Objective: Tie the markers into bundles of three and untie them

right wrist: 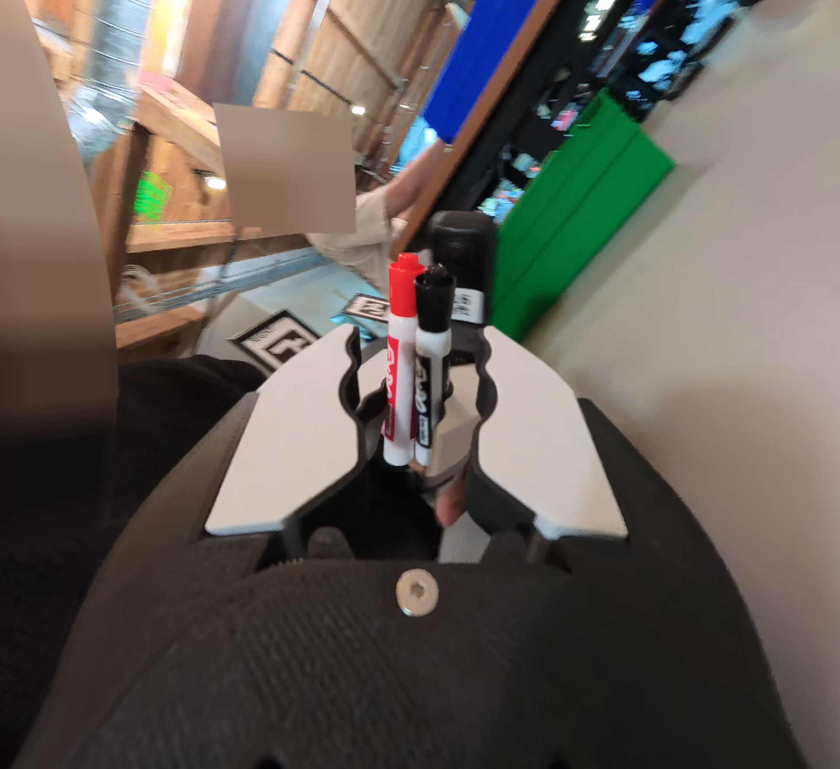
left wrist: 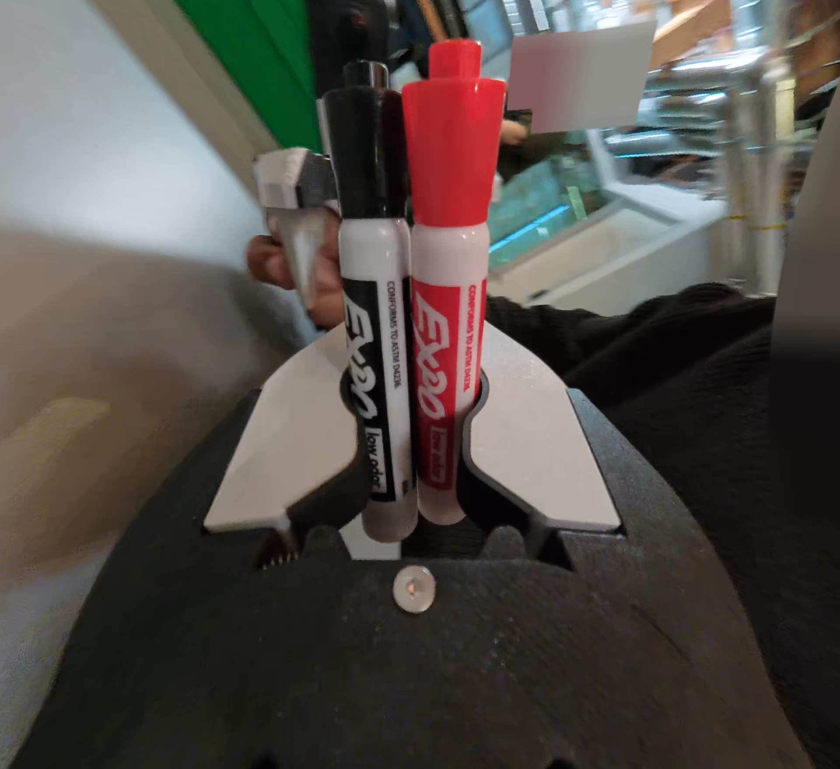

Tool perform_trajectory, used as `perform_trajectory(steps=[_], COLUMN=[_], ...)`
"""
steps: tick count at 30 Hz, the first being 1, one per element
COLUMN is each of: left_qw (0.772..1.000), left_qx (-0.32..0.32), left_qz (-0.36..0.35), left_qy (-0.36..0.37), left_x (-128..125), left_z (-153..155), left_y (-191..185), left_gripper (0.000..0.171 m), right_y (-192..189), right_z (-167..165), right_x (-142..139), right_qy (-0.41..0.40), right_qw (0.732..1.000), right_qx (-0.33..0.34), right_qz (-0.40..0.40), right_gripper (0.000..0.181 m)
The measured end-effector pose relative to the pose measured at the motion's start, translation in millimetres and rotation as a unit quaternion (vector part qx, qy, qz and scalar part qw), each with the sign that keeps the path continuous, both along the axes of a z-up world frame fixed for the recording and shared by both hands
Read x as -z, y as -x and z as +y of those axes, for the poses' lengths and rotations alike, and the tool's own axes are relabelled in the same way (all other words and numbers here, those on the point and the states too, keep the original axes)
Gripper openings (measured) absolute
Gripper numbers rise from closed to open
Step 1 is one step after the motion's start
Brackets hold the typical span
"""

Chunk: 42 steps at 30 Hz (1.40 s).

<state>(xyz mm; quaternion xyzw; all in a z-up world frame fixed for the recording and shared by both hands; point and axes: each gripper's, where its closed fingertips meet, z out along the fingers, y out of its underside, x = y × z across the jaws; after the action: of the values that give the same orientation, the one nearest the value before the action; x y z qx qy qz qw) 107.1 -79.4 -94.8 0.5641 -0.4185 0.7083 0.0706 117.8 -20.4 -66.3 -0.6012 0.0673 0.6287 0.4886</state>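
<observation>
- The left tool [left wrist: 411, 419] is seen clamped on a bundle of markers: a black marker [left wrist: 370, 292] and a red marker [left wrist: 447, 274] stand side by side, touching, between its white fingers [left wrist: 291, 442], caps pointing away from the camera.
- A third, dark cap [left wrist: 394, 156] is partly visible behind the gap between those two; its barrel is hidden.
- No band or tie around the bundle can be made out in either view.
- Beyond the left tool's tip, slightly to its left, the other tool [left wrist: 295, 197] is seen blurred, with a hand [left wrist: 291, 265] under it; a black camera block [left wrist: 350, 28] rises behind the markers.
- A dark sleeve [left wrist: 636, 360] lies to the right of the left tool, and a green panel [left wrist: 236, 10] stands far ahead on the left.
- The right tool [right wrist: 418, 401] is shown with its jaws apart and nothing between them.
- In the right wrist view the same red marker [right wrist: 400, 360] and black marker [right wrist: 432, 351] are framed in that gap but farther off, held by the other tool [right wrist: 450, 442], with a fingertip [right wrist: 450, 510] below it.
- Only the right wrist view shows a blue panel [right wrist: 482, 60], square black-and-white tags [right wrist: 277, 344] on a pale worktop [right wrist: 236, 315], and wooden walls.
- Only the left wrist view shows pale bins and metal shelving to the right of the tool.
</observation>
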Motion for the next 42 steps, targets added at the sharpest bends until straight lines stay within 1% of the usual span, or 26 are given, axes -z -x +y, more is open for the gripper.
perform_trajectory(steps=[3,7,11,13,14,15,17,21,24,25,26,27,29,34,38,42], left_qw=[0.996,0.982,0.974,0.970,0.968,0.967,0.970,0.972,0.975,0.976,0.975,0.977,0.980,0.981,0.985,0.990], left_qx=[-0.035,-0.038,-0.041,-0.045,-0.046,-0.047,-0.049,-0.048,-0.037,-0.033,-0.035,-0.040,-0.037,-0.033,-0.024,-0.005], left_qz=[0.045,0.095,0.111,0.112,0.113,0.113,0.114,0.116,0.110,0.109,0.111,0.108,0.111,0.108,0.100,0.073], left_qy=[-0.067,-0.161,-0.195,-0.213,-0.220,-0.223,-0.210,-0.197,-0.190,-0.187,-0.188,-0.180,-0.164,-0.159,-0.142,-0.116], left_x=[21,47,53,54,55,55,54,53,52,52,53,53,51,50,47,36], left_z=[9,4,-3,-4,-4,-4,-4,-3,-6,-8,-7,-6,-7,-8,-10,-17], left_y=[-5,-4,-6,-6,-5,-5,-5,-5,-3,-3,-2,-3,-3,-3,-2,0], left_gripper=[0.043,0.043,0.042,0.042,0.042,0.043,0.043,0.042,0.042,0.041,0.023,0.020,0.020,0.020,0.024,0.034], right_y=[2,12,25,31,33,33,34,34,36,38,39,38,38,38,38,35], right_z=[3,3,1,1,1,2,0,3,1,1,0,0,0,-1,-1,-4], right_x=[10,23,31,36,39,40,35,36,35,34,32,30,29,29,29,23], right_qy=[0.020,0.047,0.057,0.064,0.065,0.064,0.054,0.064,0.057,0.052,0.046,0.040,0.040,0.038,0.047,0.056], right_qw=[0.999,0.996,0.993,0.990,0.989,0.988,0.991,0.993,0.993,0.993,0.993,0.993,0.993,0.992,0.993,0.995], right_qx=[0.012,-0.001,-0.023,-0.027,-0.025,-0.020,-0.026,-0.022,-0.032,-0.037,-0.039,-0.037,-0.030,-0.035,-0.041,-0.053], right_qz=[-0.041,-0.077,-0.101,-0.121,-0.130,-0.138,-0.120,-0.092,-0.097,-0.102,-0.103,-0.100,-0.104,-0.116,-0.101,-0.062], right_gripper=[0.054,0.065,0.071,0.069,0.065,0.058,0.040,0.040,0.039,0.039,0.030,0.018,0.019,0.019,0.018,0.018])
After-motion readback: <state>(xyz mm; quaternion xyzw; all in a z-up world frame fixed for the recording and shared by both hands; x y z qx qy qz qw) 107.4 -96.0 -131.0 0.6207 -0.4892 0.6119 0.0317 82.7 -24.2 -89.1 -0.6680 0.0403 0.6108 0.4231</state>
